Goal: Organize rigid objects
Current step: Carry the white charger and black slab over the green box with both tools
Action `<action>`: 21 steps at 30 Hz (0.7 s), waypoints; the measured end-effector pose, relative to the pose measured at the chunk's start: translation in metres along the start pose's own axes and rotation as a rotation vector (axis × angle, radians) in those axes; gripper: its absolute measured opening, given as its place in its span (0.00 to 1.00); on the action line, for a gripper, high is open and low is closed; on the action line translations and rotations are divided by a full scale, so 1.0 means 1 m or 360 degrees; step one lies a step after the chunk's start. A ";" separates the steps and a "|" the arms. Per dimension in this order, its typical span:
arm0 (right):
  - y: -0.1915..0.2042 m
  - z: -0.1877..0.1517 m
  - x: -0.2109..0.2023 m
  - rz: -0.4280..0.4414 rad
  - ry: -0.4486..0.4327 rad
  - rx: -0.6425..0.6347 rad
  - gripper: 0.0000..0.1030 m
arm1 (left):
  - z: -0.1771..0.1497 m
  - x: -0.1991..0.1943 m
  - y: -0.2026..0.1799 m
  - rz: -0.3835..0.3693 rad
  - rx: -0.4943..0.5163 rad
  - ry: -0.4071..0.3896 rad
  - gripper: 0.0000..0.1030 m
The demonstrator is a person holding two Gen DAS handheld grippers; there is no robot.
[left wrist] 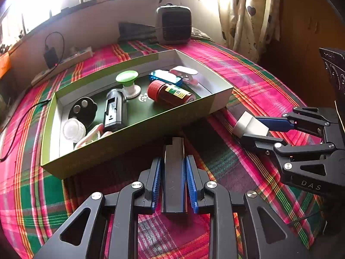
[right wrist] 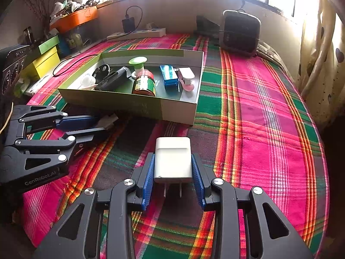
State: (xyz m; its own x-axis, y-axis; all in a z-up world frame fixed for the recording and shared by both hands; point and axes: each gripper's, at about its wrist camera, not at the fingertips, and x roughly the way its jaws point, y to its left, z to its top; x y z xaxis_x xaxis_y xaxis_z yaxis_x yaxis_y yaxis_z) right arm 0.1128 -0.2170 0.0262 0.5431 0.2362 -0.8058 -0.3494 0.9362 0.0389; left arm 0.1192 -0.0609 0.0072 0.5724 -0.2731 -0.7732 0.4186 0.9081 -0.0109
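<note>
My left gripper [left wrist: 174, 158] is shut on a black rectangular bar [left wrist: 174, 177], held just in front of the near wall of an open green box [left wrist: 133, 133]. The box holds a red jar [left wrist: 170, 93], a blue case [left wrist: 165, 77], a green-topped spool [left wrist: 128, 84], a black device [left wrist: 114, 112] and several other small items. My right gripper [right wrist: 173, 157] is shut on a white plug adapter [right wrist: 173, 155], whose prongs point back toward the camera. It hovers over the plaid cloth near the box's right corner. Each gripper shows in the other's view: the right gripper [left wrist: 252, 129] and the left gripper [right wrist: 101, 124].
A plaid cloth [right wrist: 258, 118] covers the surface, with open room to the right of the box. A dark heater [left wrist: 173, 24], a power strip [left wrist: 64, 62] with a plugged charger and a black cable [left wrist: 21, 118] lie at the back and left. Yellow-green boxes [right wrist: 45, 60] stand at far left.
</note>
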 end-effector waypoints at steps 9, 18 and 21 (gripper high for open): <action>0.002 -0.002 -0.005 -0.0004 -0.0011 -0.0004 0.34 | -0.006 -0.006 0.003 -0.0009 -0.0038 0.0000 0.21; 0.007 -0.003 -0.009 0.0011 -0.0027 -0.0010 0.34 | -0.011 -0.010 0.006 0.0011 -0.0062 -0.0006 0.21; 0.008 -0.003 -0.009 0.0011 -0.0028 -0.0008 0.34 | -0.012 -0.013 0.005 0.0016 -0.0061 -0.0022 0.21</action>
State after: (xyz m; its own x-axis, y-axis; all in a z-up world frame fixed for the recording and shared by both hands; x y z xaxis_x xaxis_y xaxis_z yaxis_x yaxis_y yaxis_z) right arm 0.1022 -0.2123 0.0321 0.5542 0.2473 -0.7948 -0.3571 0.9331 0.0413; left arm 0.1050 -0.0492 0.0099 0.5863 -0.2683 -0.7644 0.3858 0.9221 -0.0278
